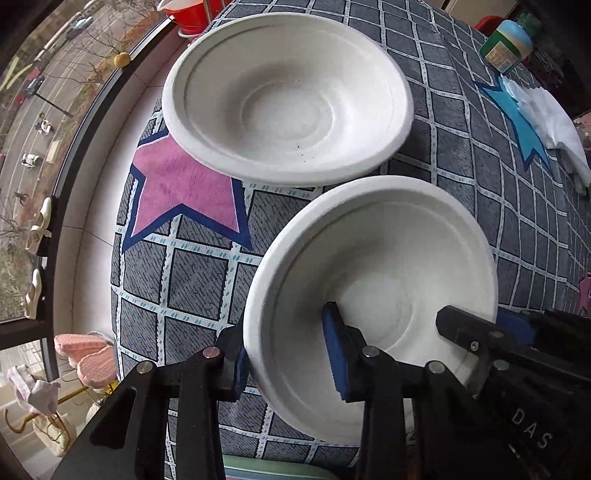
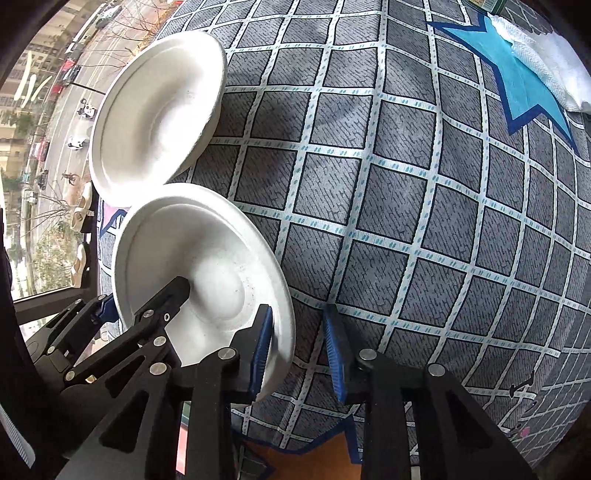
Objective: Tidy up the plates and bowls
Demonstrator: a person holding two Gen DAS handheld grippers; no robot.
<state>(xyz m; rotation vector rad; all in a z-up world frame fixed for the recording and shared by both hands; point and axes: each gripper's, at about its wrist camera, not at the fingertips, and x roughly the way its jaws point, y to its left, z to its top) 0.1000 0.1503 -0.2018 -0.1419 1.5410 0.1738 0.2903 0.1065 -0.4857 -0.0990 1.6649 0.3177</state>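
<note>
Two shallow white pulp bowls sit on the checked tablecloth (image 2: pixel 406 184). The far bowl (image 1: pixel 288 107) (image 2: pixel 155 110) rests partly over a pink star. The near bowl (image 1: pixel 388 280) (image 2: pixel 207 251) has both grippers on it, each pointing down. My left gripper (image 1: pixel 286 358) (image 2: pixel 144 299) is shut on its left rim, one pad outside and one inside. My right gripper (image 2: pixel 299 350) (image 1: pixel 480 321) straddles the opposite rim: one pad lies against the inner wall, and a strip of cloth shows between the rim and the outer pad.
A green-and-yellow bottle (image 1: pixel 509 44) and a white folded cloth (image 1: pixel 546 118) (image 2: pixel 554 62) lie at the far right by a blue star. A red container (image 1: pixel 188 14) stands at the back. The table's left edge runs along a window sill (image 1: pixel 88 206).
</note>
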